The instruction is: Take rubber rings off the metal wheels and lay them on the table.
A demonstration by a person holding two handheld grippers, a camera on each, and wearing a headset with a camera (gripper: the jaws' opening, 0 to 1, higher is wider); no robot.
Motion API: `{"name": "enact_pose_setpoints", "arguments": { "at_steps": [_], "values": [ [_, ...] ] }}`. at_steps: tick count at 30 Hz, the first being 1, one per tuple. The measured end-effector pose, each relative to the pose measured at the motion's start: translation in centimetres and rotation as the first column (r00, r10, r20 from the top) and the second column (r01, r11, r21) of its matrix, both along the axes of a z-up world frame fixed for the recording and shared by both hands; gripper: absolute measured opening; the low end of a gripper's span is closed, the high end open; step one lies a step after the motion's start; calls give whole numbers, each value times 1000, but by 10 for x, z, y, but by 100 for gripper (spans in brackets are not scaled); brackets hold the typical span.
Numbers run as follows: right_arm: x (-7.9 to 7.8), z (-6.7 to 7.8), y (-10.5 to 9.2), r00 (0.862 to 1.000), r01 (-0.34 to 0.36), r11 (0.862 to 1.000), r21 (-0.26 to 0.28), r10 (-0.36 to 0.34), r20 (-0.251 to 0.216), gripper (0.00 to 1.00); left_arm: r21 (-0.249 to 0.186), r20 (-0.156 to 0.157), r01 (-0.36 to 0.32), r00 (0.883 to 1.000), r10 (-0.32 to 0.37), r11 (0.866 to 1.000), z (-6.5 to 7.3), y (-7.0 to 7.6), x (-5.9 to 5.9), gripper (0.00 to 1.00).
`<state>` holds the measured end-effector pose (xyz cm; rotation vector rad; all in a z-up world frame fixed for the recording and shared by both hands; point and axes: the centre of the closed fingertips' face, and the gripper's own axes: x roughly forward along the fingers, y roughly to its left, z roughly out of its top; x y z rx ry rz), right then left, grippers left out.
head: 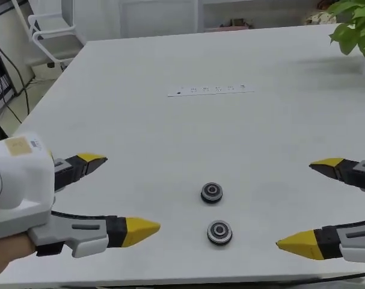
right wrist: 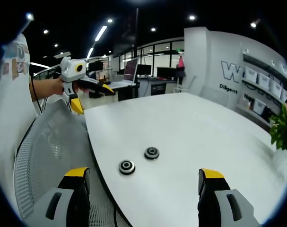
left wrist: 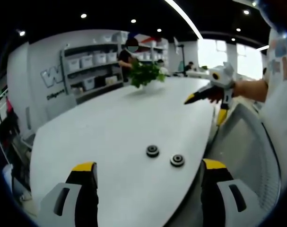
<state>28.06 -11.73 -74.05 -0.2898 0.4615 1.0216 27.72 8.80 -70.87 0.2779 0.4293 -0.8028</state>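
two small metal wheels lie flat on the white table (head: 230,132), close to the edge by the person. the far wheel (head: 212,192) and the near wheel (head: 219,232) sit just beside each other, not touching. each seems to carry a dark rubber ring (head: 209,233) around its rim, still in place.

the left claw (head: 119,192) hovers wide open to the left of the wheels, holding nothing. the right claw (head: 299,203) hovers wide open to their right, also with nothing in it. both are apart from the wheels.

the wheels look hard and dense for their size, and on this smooth top they would likely slide if pushed from one side. the rings are probably soft, stretchy and grippy, sitting snug on the rim, so they should peel off rather than lift off.

a sensible hold is one claw pinching a wheel across its flat faces or at the shiny hub to pin it. the other claw then nips the rubber at the outer edge and rolls it over the rim. nothing here looks fragile, but a thin ring could slip from the tips.
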Motion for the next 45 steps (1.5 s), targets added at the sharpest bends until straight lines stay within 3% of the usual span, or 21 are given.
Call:
{"name": "enact_pose_setpoints", "arguments": {
  "at_steps": [21, 45],
  "values": [
    [22, 11, 17, 999, -44, 999, 30, 43, 33, 90, 2, 30, 57, 998, -57, 998, 10, -16, 23, 87],
    [34, -4, 40, 992, -125, 991, 37, 124, 24, 82, 30, 17, 161, 987, -162, 987, -7, -43, 40, 81]
  ]
}}
